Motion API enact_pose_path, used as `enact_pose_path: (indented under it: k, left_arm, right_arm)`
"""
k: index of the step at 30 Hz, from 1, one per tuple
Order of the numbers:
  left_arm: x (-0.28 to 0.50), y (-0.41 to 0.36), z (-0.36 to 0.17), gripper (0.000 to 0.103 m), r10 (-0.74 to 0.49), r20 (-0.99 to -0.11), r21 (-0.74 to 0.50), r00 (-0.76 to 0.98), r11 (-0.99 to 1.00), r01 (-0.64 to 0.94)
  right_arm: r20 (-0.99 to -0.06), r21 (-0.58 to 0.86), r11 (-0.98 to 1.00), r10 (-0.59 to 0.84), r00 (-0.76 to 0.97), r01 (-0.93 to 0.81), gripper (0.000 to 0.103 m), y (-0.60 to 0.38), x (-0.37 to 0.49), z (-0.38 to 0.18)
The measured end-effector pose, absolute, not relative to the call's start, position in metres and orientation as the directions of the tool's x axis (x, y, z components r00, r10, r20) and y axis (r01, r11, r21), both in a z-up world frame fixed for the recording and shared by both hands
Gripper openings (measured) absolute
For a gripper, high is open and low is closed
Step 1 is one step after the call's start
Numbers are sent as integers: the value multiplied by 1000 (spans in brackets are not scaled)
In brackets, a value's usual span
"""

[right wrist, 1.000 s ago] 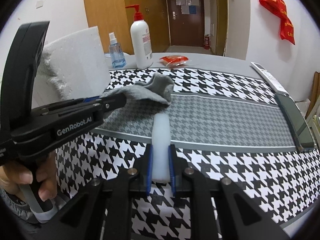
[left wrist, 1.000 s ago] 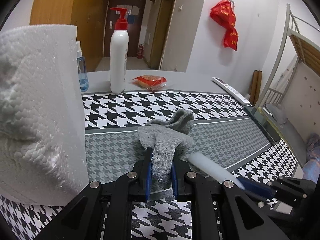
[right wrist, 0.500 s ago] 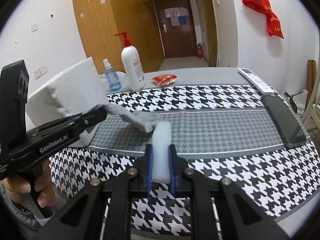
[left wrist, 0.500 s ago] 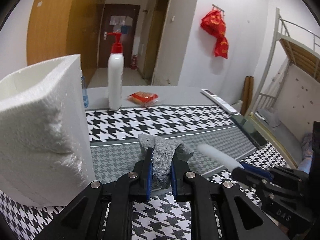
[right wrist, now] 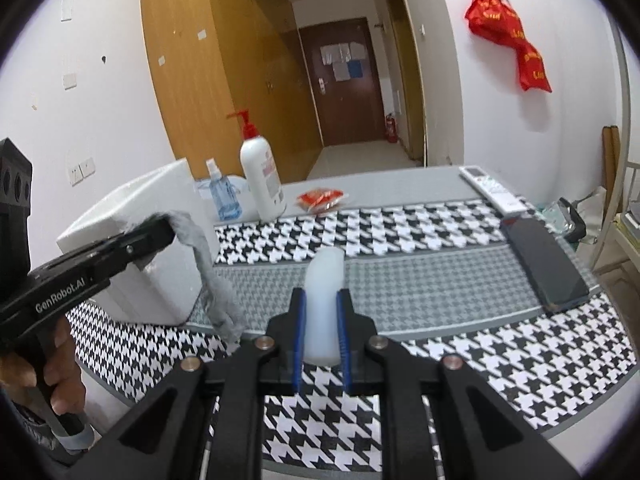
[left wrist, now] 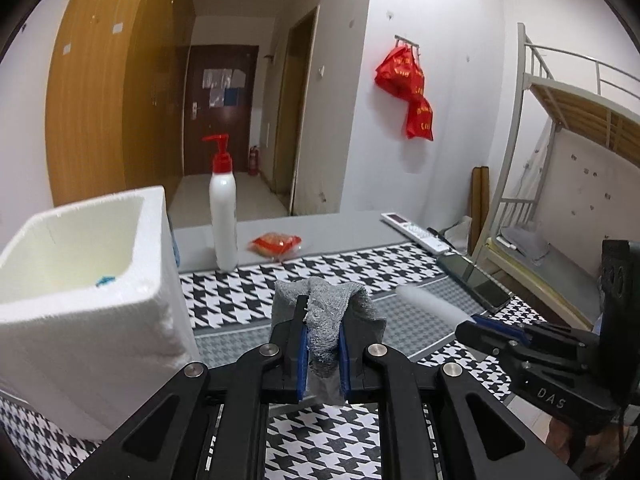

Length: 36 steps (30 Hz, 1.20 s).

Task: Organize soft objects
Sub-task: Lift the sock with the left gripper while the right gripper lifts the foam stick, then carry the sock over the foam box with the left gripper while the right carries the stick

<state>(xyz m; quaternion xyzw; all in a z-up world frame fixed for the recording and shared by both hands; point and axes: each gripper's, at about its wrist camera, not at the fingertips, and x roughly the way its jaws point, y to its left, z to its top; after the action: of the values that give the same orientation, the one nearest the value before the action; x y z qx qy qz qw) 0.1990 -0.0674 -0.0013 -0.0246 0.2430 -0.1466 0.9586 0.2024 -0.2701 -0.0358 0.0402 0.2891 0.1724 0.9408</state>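
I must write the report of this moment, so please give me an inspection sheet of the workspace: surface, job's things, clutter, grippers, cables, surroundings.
Surface: table under a houndstooth cloth.
Job's things: grey sock hanging off the cloth; white soft stick; open white foam box, something small and blue inside.
Clutter: pump bottle, spray bottle, red packet, remote, phone.
Grippers: left gripper shut on the sock; right gripper shut on the stick.
Cables: nothing seen.
Surroundings: red bag on wall hook, bunk bed, wooden wardrobe, brown door.
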Motion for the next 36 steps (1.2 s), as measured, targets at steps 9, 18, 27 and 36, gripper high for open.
enact_pose_path:
  k: [9, 18, 27, 36]
  left_arm:
    - [194, -59, 15, 13, -276, -418, -99, 866, 961, 258]
    - [186, -53, 35, 13, -234, -362, -50, 903, 972, 231]
    - [180, -44, 50, 13, -202, -325, -31, 924, 979, 203]
    - [176, -37, 66, 13, -174, -296, -13, 939, 984, 179]
  right_arm:
    - [-488, 148, 930, 364, 793, -335, 18, -263, 200, -15]
    - [-425, 132, 910, 410, 807, -393, 18, -249, 198, 7]
    - [-399, 118, 903, 425, 813, -414, 18, -239, 200, 19]
    - [-369, 100, 895, 439, 819, -435, 18, -231, 202, 31]
